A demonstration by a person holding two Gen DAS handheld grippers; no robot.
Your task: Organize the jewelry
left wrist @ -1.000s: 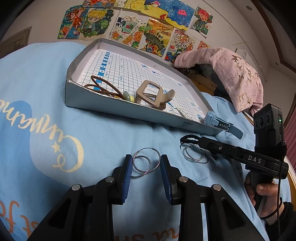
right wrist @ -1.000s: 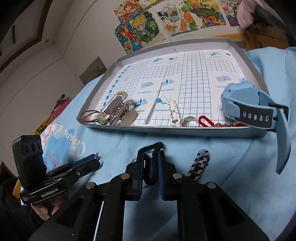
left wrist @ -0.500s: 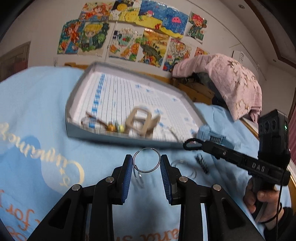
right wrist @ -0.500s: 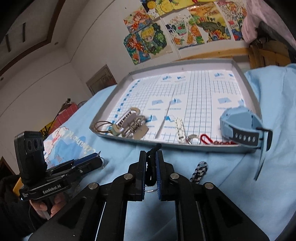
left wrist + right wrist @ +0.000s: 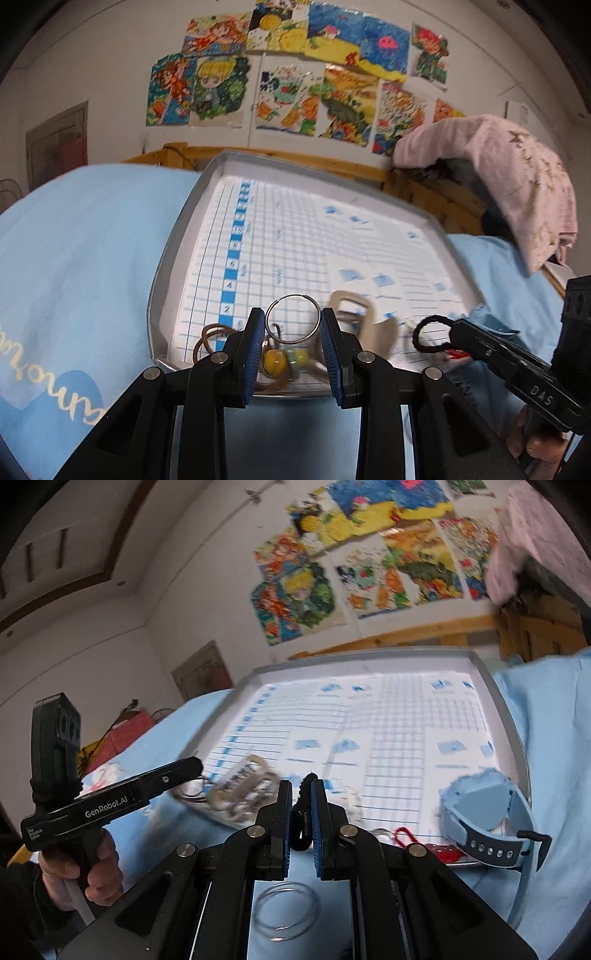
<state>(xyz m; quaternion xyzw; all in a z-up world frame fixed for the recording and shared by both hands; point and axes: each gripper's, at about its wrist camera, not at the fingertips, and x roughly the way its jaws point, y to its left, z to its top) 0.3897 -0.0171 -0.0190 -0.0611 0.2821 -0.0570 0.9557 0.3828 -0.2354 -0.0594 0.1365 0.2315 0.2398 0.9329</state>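
While both grippers hang over the near edge of the grey tray (image 5: 159, 295), the left gripper (image 5: 293, 328) clamps a silver ring (image 5: 293, 315) upright between its blue pads. The right gripper (image 5: 301, 810) is pinched on a black braided cord (image 5: 301, 823) (its loop sticks out past the fingertips). Brown hoops (image 5: 210, 338), a beige clip (image 5: 351, 314) and a blue watch (image 5: 484, 816) lie in the tray; thin silver hoops (image 5: 286, 910) rest on the blue sheet (image 5: 74, 258).
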